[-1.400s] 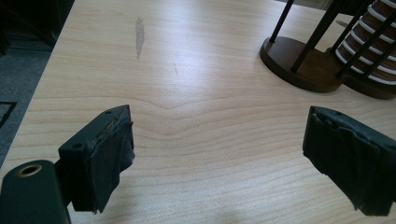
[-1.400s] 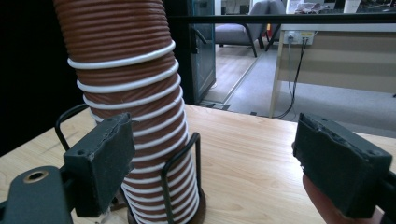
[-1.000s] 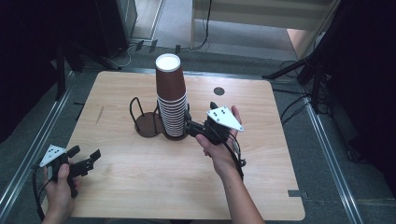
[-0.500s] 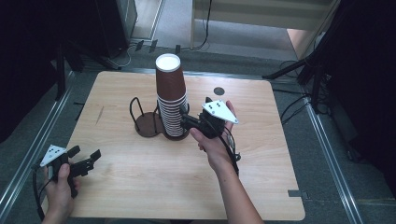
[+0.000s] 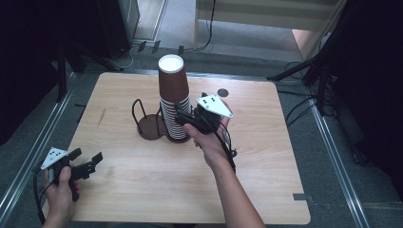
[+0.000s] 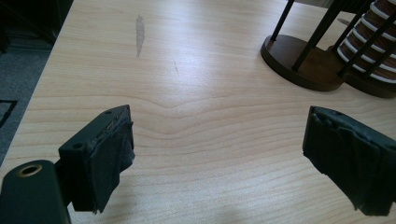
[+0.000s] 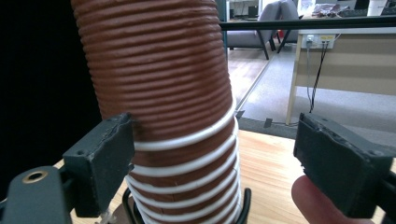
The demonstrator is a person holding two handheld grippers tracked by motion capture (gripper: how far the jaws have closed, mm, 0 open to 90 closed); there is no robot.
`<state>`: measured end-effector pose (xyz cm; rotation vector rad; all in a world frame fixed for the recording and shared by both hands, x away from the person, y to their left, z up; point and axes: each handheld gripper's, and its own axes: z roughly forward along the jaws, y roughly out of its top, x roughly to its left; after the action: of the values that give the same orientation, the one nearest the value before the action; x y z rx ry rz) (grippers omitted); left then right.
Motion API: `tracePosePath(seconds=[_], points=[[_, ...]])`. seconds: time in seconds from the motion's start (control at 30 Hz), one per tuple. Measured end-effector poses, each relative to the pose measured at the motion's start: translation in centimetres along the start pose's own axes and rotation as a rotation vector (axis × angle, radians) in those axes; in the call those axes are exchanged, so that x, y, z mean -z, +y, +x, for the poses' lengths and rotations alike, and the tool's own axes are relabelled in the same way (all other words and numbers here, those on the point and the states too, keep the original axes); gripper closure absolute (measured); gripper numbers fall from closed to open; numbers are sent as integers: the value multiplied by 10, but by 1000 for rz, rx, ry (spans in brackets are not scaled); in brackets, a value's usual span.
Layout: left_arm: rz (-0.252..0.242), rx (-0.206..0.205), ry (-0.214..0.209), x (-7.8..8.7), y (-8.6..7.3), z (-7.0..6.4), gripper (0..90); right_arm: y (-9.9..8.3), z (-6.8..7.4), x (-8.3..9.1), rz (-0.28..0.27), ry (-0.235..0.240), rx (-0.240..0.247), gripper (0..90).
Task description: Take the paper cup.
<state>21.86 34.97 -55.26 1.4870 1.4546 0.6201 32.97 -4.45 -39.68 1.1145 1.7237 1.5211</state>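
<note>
- Two grippers were in use; the right gripper had its jaws spread around the stack of brown paper cups, which stood in the wire cup holder.
- The left gripper hovered open near the table corner, well apart.

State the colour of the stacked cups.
The stacked cups are reddish-brown, ribbed, with white rims; the right gripper view shows it best.

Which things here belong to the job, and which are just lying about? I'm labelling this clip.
In the job:
cup stack, inverted in the holder
holder, wire, two rings
right gripper, open, jaws around the stack

Lying about:
left gripper, open over bare table
dark disc near the far edge
</note>
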Motion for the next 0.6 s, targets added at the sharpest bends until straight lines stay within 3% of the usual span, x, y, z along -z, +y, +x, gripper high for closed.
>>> tracePosePath(seconds=[0.6], points=[[3, 2, -6, 0, 0, 0, 91, 18, 17, -22, -1, 44, 5, 23]])
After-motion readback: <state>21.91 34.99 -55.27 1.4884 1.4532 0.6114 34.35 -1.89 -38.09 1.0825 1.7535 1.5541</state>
